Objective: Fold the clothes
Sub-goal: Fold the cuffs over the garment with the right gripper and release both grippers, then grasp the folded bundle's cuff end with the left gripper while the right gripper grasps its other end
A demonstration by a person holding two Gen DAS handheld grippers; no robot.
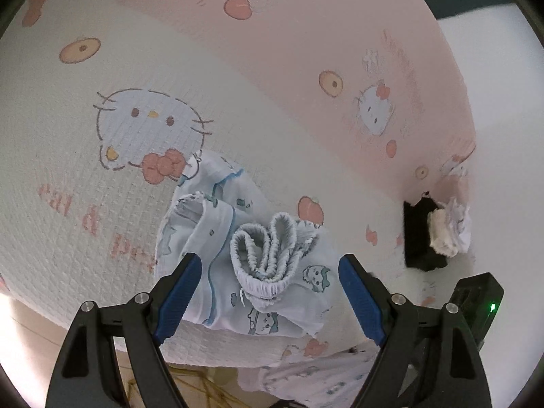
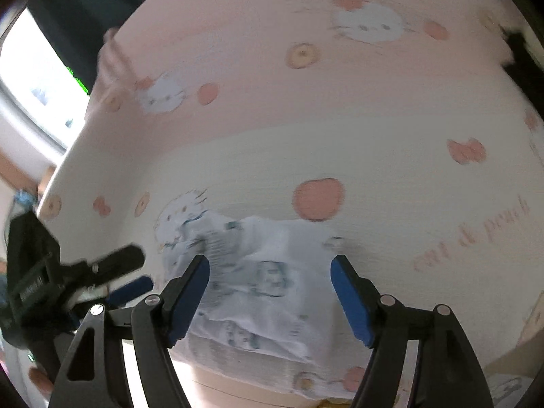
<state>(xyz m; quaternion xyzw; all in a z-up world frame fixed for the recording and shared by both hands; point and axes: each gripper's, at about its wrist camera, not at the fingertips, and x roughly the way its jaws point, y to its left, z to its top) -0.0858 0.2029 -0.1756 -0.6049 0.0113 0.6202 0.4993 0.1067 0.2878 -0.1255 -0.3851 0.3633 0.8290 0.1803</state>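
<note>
Shorts [image 1: 244, 265], child's size, pale blue-white cotton with small teal cartoon figures and blue piping; bunched in a loose heap with the gathered elastic waistband [image 1: 268, 255] folded over on top. Location: near the front edge of a bed, on a waffle-textured bedspread [image 1: 85, 204] in cream and pink bands printed with cartoon cat faces, peaches and doughnut rings.

Left gripper [image 1: 268, 292]: black frame, blue ribbed pads [image 1: 176, 302]. Jaws stand wide apart, one pad either side of the heap and above it; nothing clamped between them.

Right gripper [image 2: 270, 295]: same make. Jaws likewise wide apart, with the shorts [image 2: 258, 285] lying below and between the pads; no pad is seen pressing the cloth. This view is motion-blurred, so fine contact cannot be read. The left gripper [image 2: 125, 272] appears here at the lower left, just beside the heap.

Other items: a black box-like object [image 1: 420, 238] at the far right of the bedspread with crumpled white and cream fabric [image 1: 448, 227] against it; another pale printed garment [image 1: 306, 380] at the lower edge, below the bed's front.
</note>
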